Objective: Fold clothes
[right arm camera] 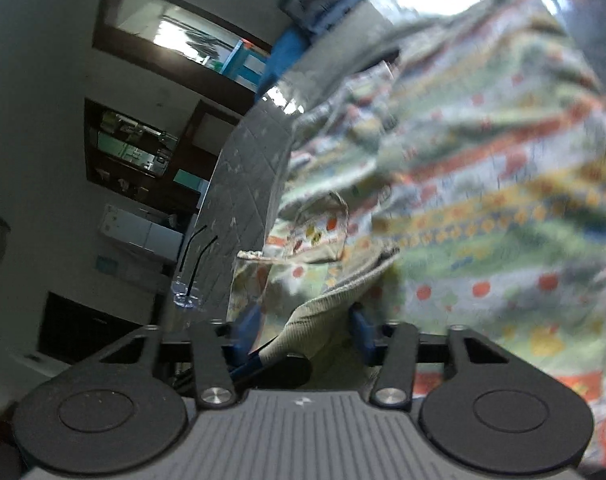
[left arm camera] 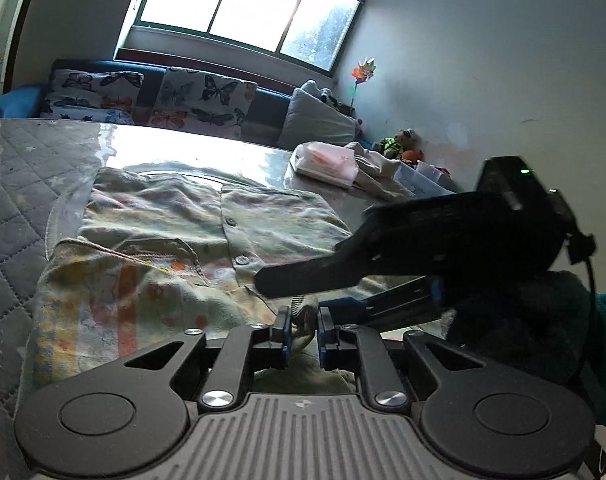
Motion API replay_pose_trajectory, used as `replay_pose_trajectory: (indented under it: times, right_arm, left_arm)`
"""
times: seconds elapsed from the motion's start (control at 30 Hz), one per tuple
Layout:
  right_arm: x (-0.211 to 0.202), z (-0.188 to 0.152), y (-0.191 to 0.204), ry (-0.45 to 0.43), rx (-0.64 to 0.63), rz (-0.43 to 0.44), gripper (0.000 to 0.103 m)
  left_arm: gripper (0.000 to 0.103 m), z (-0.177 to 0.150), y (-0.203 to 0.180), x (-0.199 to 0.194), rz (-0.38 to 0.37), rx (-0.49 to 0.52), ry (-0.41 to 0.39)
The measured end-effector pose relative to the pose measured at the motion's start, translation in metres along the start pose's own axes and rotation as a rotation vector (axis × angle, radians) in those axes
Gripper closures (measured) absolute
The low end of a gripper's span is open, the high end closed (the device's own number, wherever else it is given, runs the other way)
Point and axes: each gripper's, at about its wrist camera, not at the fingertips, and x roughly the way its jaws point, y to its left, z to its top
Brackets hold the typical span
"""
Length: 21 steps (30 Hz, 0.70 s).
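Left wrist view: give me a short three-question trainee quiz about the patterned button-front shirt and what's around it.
1. True or false: the pale patterned button-front cotton shirt lies spread on the shiny glass-topped table.
2. Which print is on the white fabric sofa cushions behind the table? A butterflies, B stripes, C checks.
3. What sits between the blue-padded fingers of the left gripper?

Key: 1 true; 2 A; 3 a bunch of the shirt's fabric.
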Motion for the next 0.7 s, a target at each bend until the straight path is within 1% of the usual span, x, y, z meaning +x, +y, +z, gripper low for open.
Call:
replay_pose_trajectory:
  times: [0.07,0.1,0.17,0.23,0.27,0.3,0.37,0.4,0.47,0.6,0.7]
  right_arm:
    - [0.003,0.0,-0.001,-0.004,0.007,-0.004,0.084]
    - [0.003,0.0,0.0,-0.009,-0.005,-0.004,0.091]
    - [0.0,0.001,0.009,-0.032,-0.058,-0.019,0.092]
    - [-0.005,0.001,0.021,-0.061,-0.123,-0.037,0.094]
    - [-0.011,0.002,0.028,-0.083,-0.159,-0.044,0.094]
    - [-0.019,0.004,0.036,-0.108,-0.195,-0.052,0.094]
    - [-0.03,0.005,0.046,-0.145,-0.255,-0.079,0.094]
    - [-0.034,0.004,0.05,-0.162,-0.281,-0.096,0.094]
    - [-0.04,0.004,0.053,-0.18,-0.307,-0.131,0.094]
    - [-0.047,0.003,0.048,-0.168,-0.306,-0.198,0.094]
    - [-0.044,0.001,0.039,-0.148,-0.283,-0.24,0.094]
  left_arm:
    - [0.08,-0.002,0.0,-0.001,-0.007,0.012,0.012]
    - [0.07,-0.003,0.0,-0.002,-0.011,0.02,0.021]
    - [0.06,-0.003,0.002,-0.006,-0.021,0.035,0.031]
    - [0.055,-0.002,0.008,-0.013,-0.02,0.047,0.029]
    - [0.046,-0.001,0.012,-0.016,-0.014,0.044,0.024]
    - [0.044,0.001,0.017,-0.018,-0.008,0.04,0.019]
    - [0.044,0.003,0.028,-0.022,0.017,0.025,0.014]
    - [0.041,0.004,0.034,-0.022,0.033,0.009,0.018]
    - [0.04,0.005,0.047,-0.021,0.062,-0.02,0.03]
    - [0.04,0.001,0.066,-0.021,0.091,-0.044,0.081]
    - [0.04,0.002,0.073,-0.029,0.092,-0.025,0.105]
